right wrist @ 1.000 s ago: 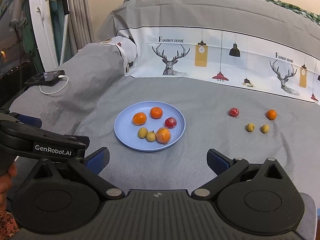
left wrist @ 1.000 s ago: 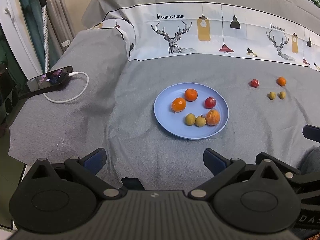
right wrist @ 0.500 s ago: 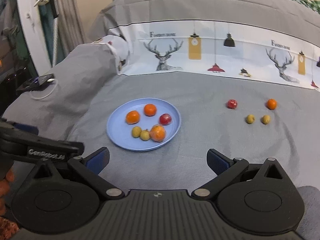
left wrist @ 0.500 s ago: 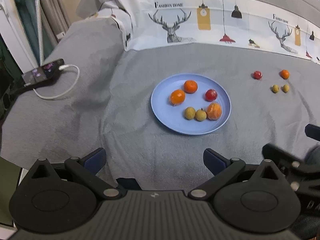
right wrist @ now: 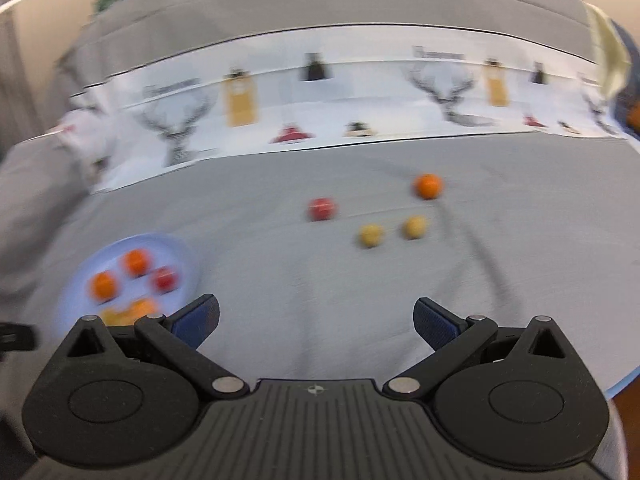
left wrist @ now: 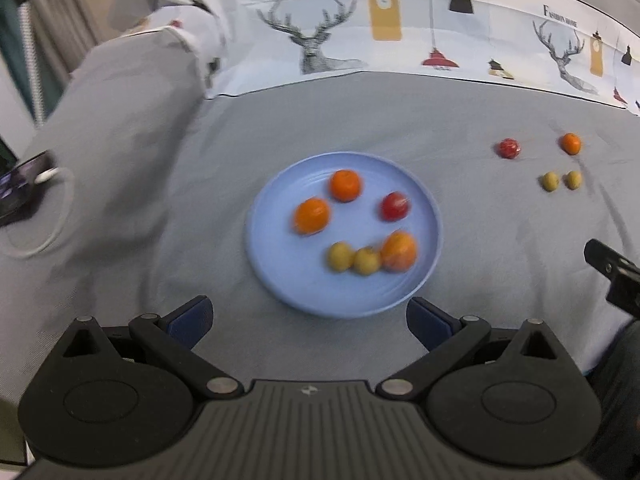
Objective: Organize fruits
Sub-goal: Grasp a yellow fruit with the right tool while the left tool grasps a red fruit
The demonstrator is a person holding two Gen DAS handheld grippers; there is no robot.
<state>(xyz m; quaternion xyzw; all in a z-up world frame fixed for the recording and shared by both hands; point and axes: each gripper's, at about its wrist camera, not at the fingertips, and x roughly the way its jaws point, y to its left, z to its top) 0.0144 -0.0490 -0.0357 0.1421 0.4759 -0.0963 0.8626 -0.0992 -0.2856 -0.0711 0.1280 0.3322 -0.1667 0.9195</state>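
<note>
A light blue plate (left wrist: 280, 280) lies on the grey bedcover and holds several fruits: oranges (left wrist: 346, 185), a red fruit (left wrist: 395, 207) and two yellow-green ones (left wrist: 340, 256). To its right on the cover lie a red fruit (right wrist: 322, 209), an orange (right wrist: 428, 186) and two yellow-green fruits (right wrist: 371, 235). My left gripper (left wrist: 310, 318) is open and empty just before the plate's near rim. My right gripper (right wrist: 316, 320) is open and empty, short of the loose fruits, with the plate (right wrist: 176, 252) at its left. The right wrist view is blurred.
A white printed band with deer and lamps (left wrist: 400, 32) runs across the back of the bed. A phone on a white cable (left wrist: 24, 184) lies at the far left edge. Part of the other gripper (left wrist: 612, 272) shows at the right of the left wrist view.
Both grippers moved forward. The left one closed in on the plate. The right one swung right, so the loose fruits now sit ahead of it and the plate slid to its left.
</note>
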